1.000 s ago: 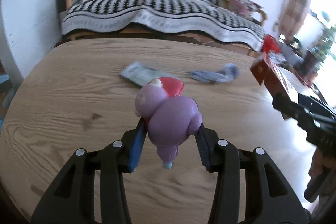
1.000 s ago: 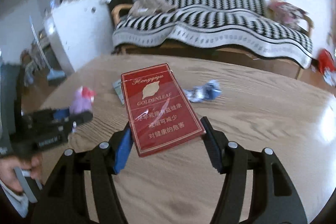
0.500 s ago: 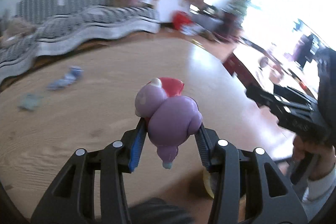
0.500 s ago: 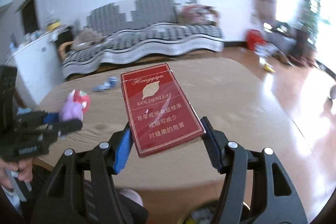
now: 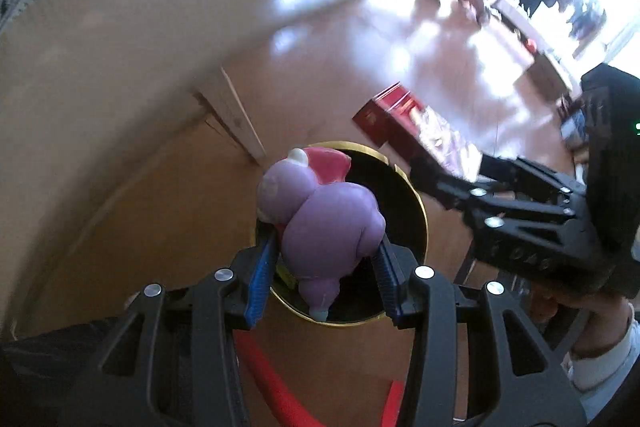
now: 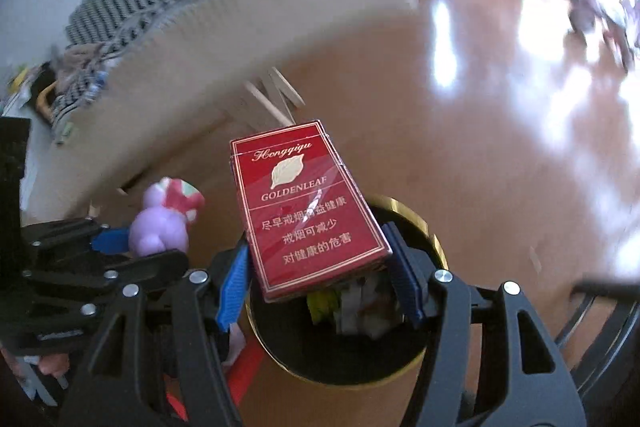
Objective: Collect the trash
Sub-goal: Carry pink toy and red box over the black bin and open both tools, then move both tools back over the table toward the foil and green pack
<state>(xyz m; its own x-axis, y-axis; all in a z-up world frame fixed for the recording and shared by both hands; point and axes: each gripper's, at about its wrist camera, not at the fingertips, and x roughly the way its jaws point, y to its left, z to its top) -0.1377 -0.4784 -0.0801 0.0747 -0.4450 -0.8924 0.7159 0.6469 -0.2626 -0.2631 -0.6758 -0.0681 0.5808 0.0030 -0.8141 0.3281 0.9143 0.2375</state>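
Both claws grip: the left gripper (image 5: pixel 324 267) clamps a purple toy (image 5: pixel 320 227), head away, tail toward the camera, over the gold-rimmed black bin (image 5: pixel 420 223). Right gripper (image 6: pixel 320 283) pinches a red cigarette pack (image 6: pixel 304 207), long axis forward, above that bin (image 6: pixel 424 359) holding crumpled scraps (image 6: pixel 360 307). Table edge (image 6: pixel 200 67) stands beside.
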